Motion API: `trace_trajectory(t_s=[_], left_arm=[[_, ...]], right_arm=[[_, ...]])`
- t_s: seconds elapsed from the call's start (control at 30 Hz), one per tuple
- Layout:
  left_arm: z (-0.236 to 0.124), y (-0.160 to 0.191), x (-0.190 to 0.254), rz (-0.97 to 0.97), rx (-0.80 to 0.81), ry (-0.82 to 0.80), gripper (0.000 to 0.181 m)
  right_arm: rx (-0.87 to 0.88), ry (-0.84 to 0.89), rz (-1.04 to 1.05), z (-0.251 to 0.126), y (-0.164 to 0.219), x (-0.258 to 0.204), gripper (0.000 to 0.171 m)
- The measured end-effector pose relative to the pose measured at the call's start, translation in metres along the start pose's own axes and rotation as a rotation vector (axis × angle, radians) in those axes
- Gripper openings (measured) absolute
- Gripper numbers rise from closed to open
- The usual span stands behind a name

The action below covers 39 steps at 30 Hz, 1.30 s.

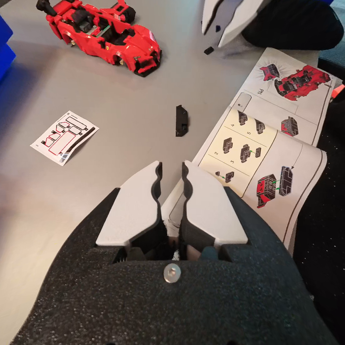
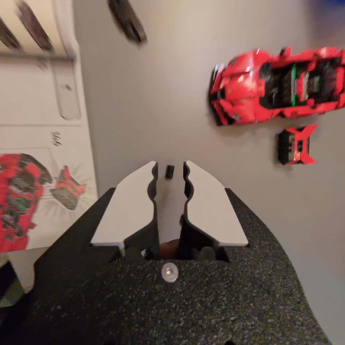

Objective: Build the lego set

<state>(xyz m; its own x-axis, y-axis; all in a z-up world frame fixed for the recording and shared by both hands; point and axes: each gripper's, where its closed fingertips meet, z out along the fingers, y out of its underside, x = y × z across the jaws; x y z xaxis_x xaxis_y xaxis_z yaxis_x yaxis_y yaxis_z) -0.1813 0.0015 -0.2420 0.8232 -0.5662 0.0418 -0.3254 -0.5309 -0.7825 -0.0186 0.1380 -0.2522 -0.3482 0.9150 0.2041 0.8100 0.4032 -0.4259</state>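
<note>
Your left gripper [image 1: 172,164] is released, holding nothing; black piece [image 1: 181,121] lies at 12 o'clock, car [image 1: 104,35] at 11. Your right gripper [image 2: 170,164] is released around a small black brick [image 2: 169,172].

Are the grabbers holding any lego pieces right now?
No, nothing is held. The left gripper is open over the table. The right gripper is open too, with a small black piece lying on the table between its fingers, not pinched.

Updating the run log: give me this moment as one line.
left gripper: open, empty | right gripper: open over small black piece | red car: unfinished, on table
</note>
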Motion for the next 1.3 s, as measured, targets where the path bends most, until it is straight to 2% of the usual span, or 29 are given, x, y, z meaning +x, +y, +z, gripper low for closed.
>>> trace_trajectory(t_s=[0.07, 0.17, 0.27, 0.47, 0.53, 0.63, 0.8, 1.03, 1.3], left_arm=[[0.001, 0.0, 0.003, 0.005, -0.008, 0.015, 0.021], [0.001, -0.002, 0.002, 0.008, -0.003, 0.004, 0.021], [-0.006, -0.006, -0.007, -0.007, 0.043, -0.05, 0.021], [-0.032, -0.01, -0.017, -0.126, 0.208, -0.074, 0.021], [-0.035, -0.001, -0.016, -0.145, 0.205, -0.062, 0.021], [-0.037, 0.011, -0.014, -0.141, 0.183, -0.052, 0.021], [-0.037, 0.013, -0.015, -0.142, 0.211, -0.039, 0.022], [-0.038, 0.01, -0.016, -0.147, 0.262, -0.027, 0.021], [-0.035, 0.011, -0.013, -0.139, 0.25, -0.013, 0.021]], right_arm=[[0.132, -0.063, 0.022, -0.008, -0.022, -0.002, 0.026], [0.292, -0.181, -0.072, -0.006, -0.062, -0.02, 0.025], [0.3, -0.275, -0.164, 0.02, -0.089, -0.036, 0.035], [0.286, -0.382, -0.219, 0.065, -0.122, -0.04, 0.036], [0.247, -0.394, -0.235, 0.074, -0.12, -0.042, 0.035], [0.266, -0.378, -0.25, 0.073, -0.121, -0.043, 0.018], [0.234, -0.312, -0.199, 0.068, -0.108, -0.04, 0.017], [0.18, -0.25, -0.028, 0.052, -0.07, -0.037, 0.017], [0.353, -0.228, 0.034, 0.047, -0.062, -0.035, 0.017]])
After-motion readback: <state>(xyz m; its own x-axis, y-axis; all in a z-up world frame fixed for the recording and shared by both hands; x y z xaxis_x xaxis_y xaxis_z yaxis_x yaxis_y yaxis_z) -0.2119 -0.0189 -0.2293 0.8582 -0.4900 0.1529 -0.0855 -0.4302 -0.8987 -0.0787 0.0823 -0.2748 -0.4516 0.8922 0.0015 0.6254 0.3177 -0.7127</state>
